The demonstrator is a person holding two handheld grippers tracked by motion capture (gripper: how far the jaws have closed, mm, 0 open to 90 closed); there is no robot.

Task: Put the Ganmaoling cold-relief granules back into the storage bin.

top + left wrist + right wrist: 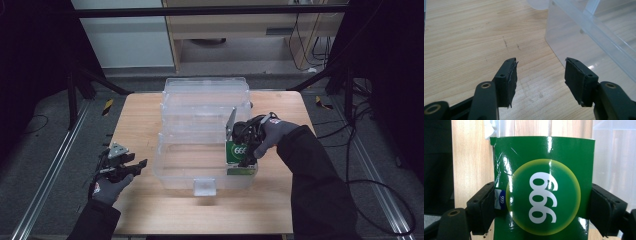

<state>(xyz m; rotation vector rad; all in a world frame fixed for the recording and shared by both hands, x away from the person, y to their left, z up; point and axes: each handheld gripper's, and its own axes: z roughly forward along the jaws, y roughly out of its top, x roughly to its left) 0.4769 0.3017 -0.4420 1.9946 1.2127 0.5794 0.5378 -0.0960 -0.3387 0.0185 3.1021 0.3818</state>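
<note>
Glossy green cardboard box with a "999" roundel (544, 190) sits pinched across its side walls by the right claw (248, 145), inside the clear plastic bin's (170, 172) right front corner. We judge it light, slick, crushable; grip gently on the narrow walls. Left claw (540, 80) spread, empty, over the wooden worktop (466, 42).
</note>
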